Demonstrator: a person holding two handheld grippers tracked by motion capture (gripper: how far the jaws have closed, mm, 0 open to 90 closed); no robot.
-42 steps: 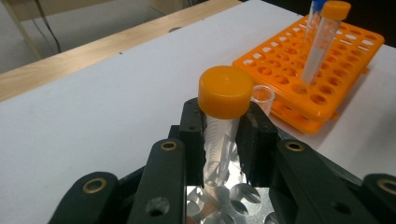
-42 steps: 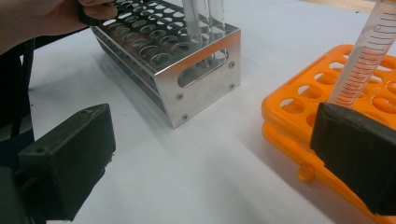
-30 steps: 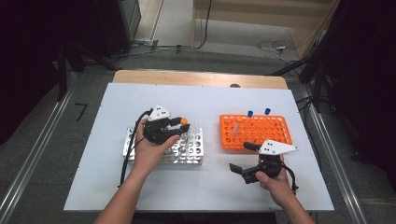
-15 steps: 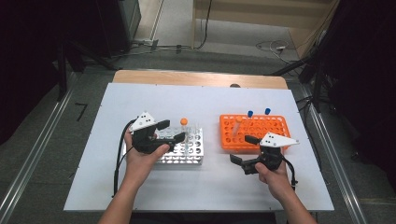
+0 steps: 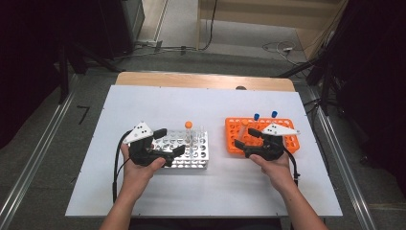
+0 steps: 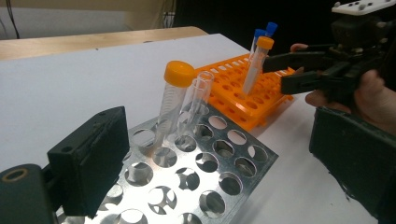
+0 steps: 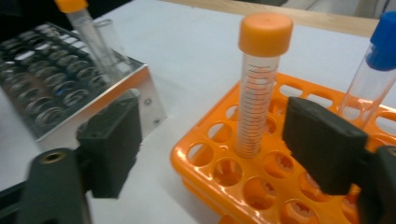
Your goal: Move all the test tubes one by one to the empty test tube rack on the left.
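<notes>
Since the earlier frames the left gripper [image 5: 169, 142] has drawn back off the metal rack [image 5: 197, 154], leaving an orange-capped tube [image 6: 173, 100] standing there; the right gripper [image 5: 248, 138] has moved up onto the orange rack [image 5: 292, 142]. Both sets of jaws gape, empty. No legible writing; only graduation marks on the capped tube [image 7: 257, 88] in the orange rack. White tabletop [image 5: 143, 103], grey floor, cables behind. Blue-capped tubes [image 6: 266, 32] stand at the far edge.

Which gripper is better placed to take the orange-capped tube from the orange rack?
The right gripper. Its open jaws already flank the orange-capped tube in the orange rack. The left gripper is open over the metal rack.
</notes>
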